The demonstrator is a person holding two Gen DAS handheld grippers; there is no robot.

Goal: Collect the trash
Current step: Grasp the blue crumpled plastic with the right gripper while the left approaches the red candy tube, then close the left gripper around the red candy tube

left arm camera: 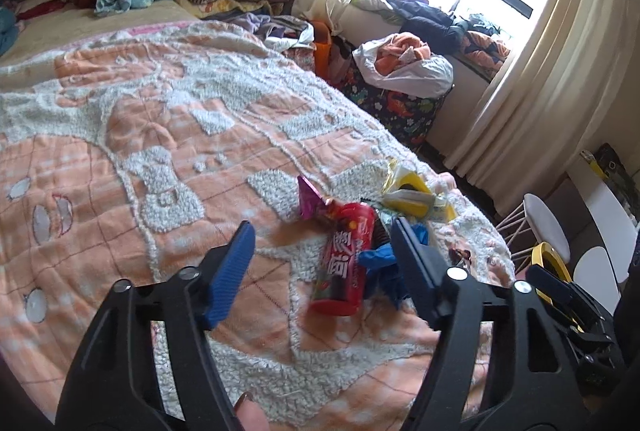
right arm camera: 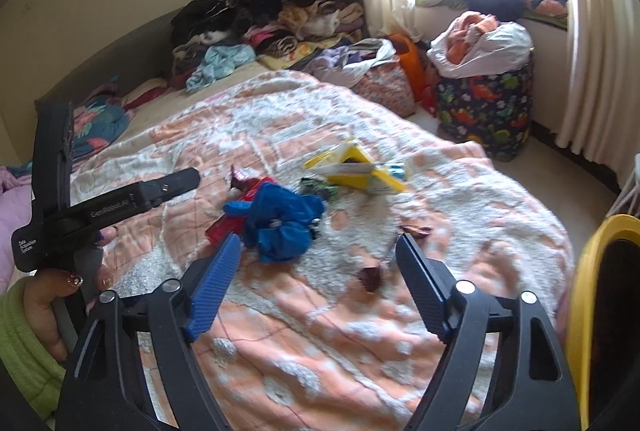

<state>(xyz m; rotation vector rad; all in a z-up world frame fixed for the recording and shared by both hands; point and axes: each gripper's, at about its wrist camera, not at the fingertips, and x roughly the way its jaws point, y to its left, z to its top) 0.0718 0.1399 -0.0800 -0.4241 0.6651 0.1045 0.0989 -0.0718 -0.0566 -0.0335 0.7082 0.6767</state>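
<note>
A heap of trash lies on the peach and white bedspread (left arm camera: pixel 140 135). It holds a red snack tube (left arm camera: pixel 344 263), a crumpled blue bag (left arm camera: pixel 384 263), a pink wrapper (left arm camera: pixel 310 199) and a yellow packet (left arm camera: pixel 416 199). My left gripper (left arm camera: pixel 322 231) is open just over the bed, the red tube lying between and ahead of its blue pads (left arm camera: pixel 232 271), untouched. My right gripper (right arm camera: pixel 319 243) is also open and empty, right in front of the blue bag (right arm camera: pixel 284 223). Small dark wrappers (right arm camera: pixel 370 277) lie between its fingers on the spread. The yellow packet (right arm camera: pixel 356 167) sits further back.
A yellow-rimmed bin (right arm camera: pixel 588 291) stands at the bed's right edge. A hand in a green sleeve (right arm camera: pixel 40 307) holds the other gripper at the left. Piled clothes (right arm camera: pixel 280 19) fill the bed's far end; a dinosaur-print hamper (right arm camera: pixel 484 111) and curtains (right arm camera: pixel 600 51) stand by the window.
</note>
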